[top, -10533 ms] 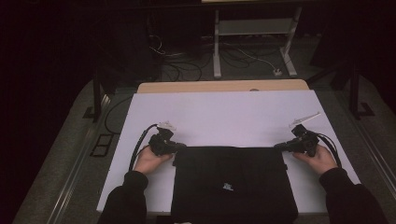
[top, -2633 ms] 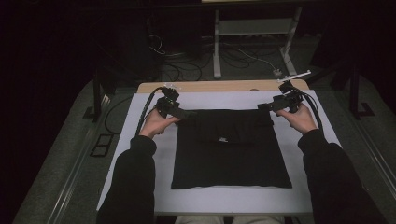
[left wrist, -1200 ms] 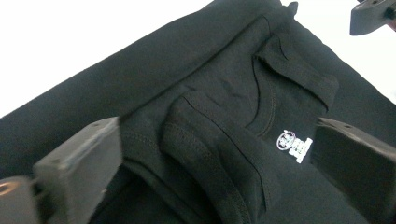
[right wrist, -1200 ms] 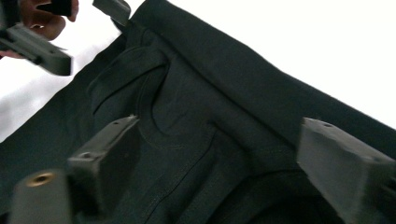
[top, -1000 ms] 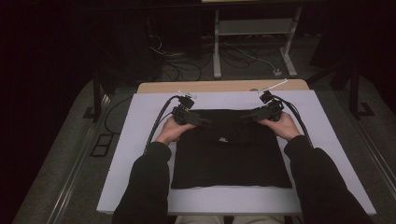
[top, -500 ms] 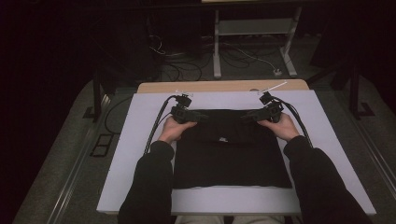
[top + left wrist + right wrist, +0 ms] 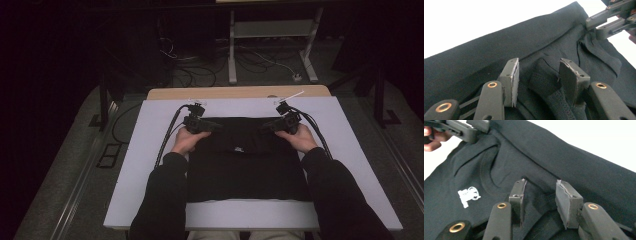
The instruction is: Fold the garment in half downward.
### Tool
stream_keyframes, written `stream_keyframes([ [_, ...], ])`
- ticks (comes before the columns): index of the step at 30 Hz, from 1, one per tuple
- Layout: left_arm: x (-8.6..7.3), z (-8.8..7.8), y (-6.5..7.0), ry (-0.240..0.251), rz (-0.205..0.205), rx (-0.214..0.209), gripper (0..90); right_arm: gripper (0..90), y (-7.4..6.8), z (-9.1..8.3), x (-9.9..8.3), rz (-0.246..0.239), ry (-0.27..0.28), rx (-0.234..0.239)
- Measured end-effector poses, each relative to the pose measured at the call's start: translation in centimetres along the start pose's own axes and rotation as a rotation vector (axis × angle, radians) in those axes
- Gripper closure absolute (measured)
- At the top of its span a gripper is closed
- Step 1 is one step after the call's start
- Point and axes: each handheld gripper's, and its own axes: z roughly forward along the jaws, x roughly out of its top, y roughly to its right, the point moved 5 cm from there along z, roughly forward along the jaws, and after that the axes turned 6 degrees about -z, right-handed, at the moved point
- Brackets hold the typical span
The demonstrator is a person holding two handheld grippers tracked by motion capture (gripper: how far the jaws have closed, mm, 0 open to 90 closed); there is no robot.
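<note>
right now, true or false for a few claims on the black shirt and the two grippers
1. The black shirt lies on a white board. True.
2. The left gripper has a bunched fold of the shirt between its jaws. True; its jaws have just been closing.
3. The right gripper sits at the shirt's near hem. False: it is at the far edge, by the neckline, and its jaws have also just been closing on cloth.
4. The shirt carries a small white print. True.
5. The shirt hangs over the near edge of the board. False: a strip of board shows in front of its hem.
</note>
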Motion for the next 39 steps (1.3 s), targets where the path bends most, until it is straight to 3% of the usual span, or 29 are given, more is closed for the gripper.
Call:
stream_keyframes([
  [5, -0.4, 0.2, -0.2, 0.016, -0.016, -0.008, 52.7, 61.7, 0.4, 0.2, -0.3, 0.012, -0.011, -0.016],
  [10, -0.8, 0.5, -0.2, 0.023, -0.032, -0.002, 64.2, 67.8, 0.2, 0.5, -0.6, -0.006, -0.038, -0.011],
  [15, -0.9, 0.7, 0.2, 0.031, -0.012, 0.007, 72.8, 80.3, -0.1, 0.5, -0.9, -0.009, -0.027, 0.011],
  [20, -1.1, 0.9, 0.4, 0.030, 0.009, 0.010, 79.8, 83.6, -0.1, 0.5, -1.1, 0.003, -0.013, 0.030],
  [39, -0.4, -0.6, 1.3, 0.087, 0.042, -0.007, 83.2, 84.4, -0.6, -0.9, -0.7, -0.023, 0.064, 0.051],
])
